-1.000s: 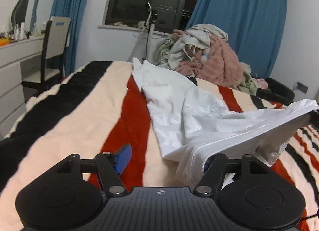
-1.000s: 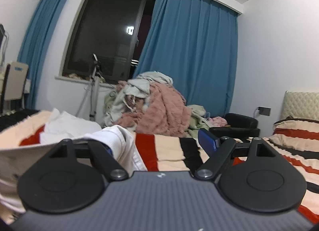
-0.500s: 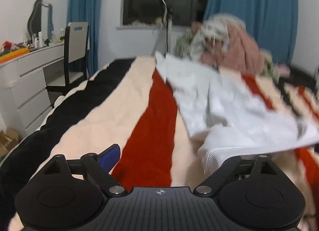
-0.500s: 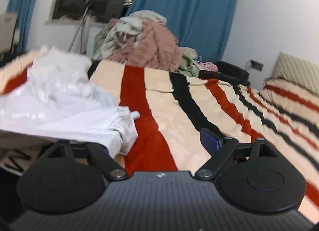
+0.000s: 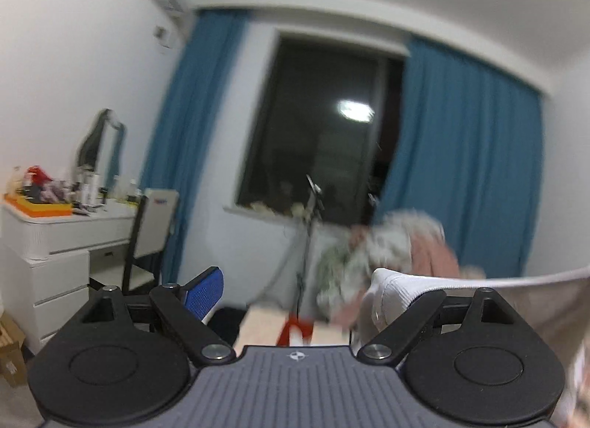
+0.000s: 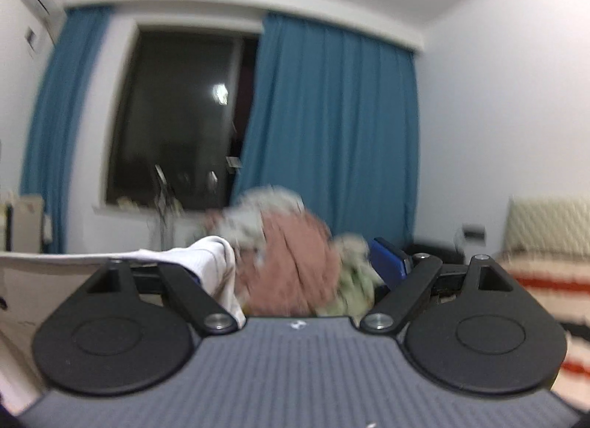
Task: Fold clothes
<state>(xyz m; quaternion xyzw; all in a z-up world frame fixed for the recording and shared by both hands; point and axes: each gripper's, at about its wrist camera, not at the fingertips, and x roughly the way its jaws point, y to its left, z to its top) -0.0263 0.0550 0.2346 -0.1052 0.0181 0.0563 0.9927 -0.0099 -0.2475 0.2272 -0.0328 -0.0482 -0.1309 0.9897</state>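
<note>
A white garment point(image 5: 405, 287) with a ribbed hem hangs over the right finger of my left gripper point(image 5: 295, 291). It stretches off to the right edge of the left wrist view. The jaws stand wide apart and the blue pad point(image 5: 204, 289) of the left finger is bare. In the right wrist view the same white garment point(image 6: 206, 258) drapes over the left finger of my right gripper point(image 6: 298, 262) and runs off to the left. That gripper's jaws are also wide, with its blue pad point(image 6: 387, 260) bare. The garment is held up in the air between both grippers.
A pile of pink and pale clothes point(image 5: 387, 243) lies beyond the striped bed point(image 5: 265, 324), under a dark window with blue curtains. A white dresser point(image 5: 55, 236), a chair point(image 5: 155, 228) and a thin stand point(image 5: 309, 243) are at the left. A striped pillow point(image 6: 534, 280) is at the right.
Both grippers have risen well above the bed and now look level at the window. The white garment has come up off the blanket with them. The left jaws have spread wider.
</note>
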